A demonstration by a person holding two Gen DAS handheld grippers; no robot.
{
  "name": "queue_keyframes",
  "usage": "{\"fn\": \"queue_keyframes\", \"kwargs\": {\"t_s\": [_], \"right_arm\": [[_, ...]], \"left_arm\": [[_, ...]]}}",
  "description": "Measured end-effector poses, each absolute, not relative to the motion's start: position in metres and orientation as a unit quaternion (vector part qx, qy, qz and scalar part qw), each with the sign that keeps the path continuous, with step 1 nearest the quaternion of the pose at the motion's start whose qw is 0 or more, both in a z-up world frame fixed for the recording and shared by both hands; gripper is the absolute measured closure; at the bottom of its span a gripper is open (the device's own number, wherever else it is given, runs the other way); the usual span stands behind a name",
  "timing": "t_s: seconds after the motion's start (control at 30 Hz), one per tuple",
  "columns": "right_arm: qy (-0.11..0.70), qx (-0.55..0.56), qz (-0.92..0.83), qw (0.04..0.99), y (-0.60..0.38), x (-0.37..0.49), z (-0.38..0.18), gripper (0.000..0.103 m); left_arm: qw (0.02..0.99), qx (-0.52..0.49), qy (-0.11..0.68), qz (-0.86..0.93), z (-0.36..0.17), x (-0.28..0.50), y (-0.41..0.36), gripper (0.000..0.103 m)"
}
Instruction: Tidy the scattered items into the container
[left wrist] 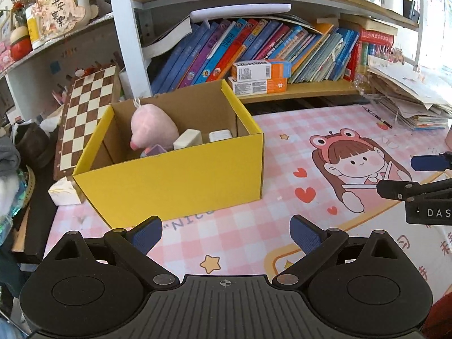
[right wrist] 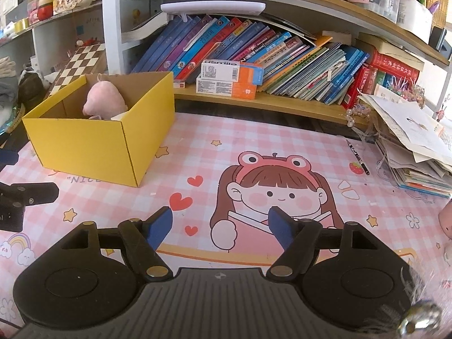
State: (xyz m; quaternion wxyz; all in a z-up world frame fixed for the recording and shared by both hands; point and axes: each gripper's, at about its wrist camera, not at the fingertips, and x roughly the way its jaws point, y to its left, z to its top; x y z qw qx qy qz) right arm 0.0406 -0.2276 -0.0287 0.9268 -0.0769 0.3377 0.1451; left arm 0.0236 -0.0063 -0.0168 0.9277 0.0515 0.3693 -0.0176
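Hovering over pink mat [right wrist: 254, 147] on worktop: both hand-held grippers, left [left wrist: 226, 234] and right [right wrist: 220, 226], wide apart, empty. Yellow box [left wrist: 169, 180] far left holds pink plush [left wrist: 152, 127]. Mat reads "NICE"; shelf carton [right wrist: 231, 70] reads "usmile".

The yellow box [left wrist: 175, 180] is matt cardboard, smooth yellow outside and raw brown inside. In it, at its 10 o'clock corner, the pink toy [left wrist: 152, 128] is soft, fuzzy plush, and the white blocks [left wrist: 188, 139] at its 2 o'clock look smooth and dull. The worktop mat [right wrist: 282, 147] is smooth printed vinyl with a faint sheen. Each tool, the left tool [left wrist: 226, 234] and the right tool [right wrist: 220, 226], is matt black plastic with ribbed blue rubbery pads [right wrist: 161, 227] and shiny metal pivot pins. The chessboard [left wrist: 89, 118] at 10 o'clock looks like polished wood.
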Motion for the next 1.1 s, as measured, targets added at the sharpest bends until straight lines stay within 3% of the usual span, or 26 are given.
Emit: {"fn": "queue_keyframes", "kwargs": {"t_s": [1.1], "right_arm": [[0.348, -0.074, 0.148, 0.923, -0.2224, 0.0416, -0.0323, 0.029]], "left_arm": [[0.922, 0.047, 0.384, -0.024, -0.0207, 0.0261, -0.0057, 0.004]]}}
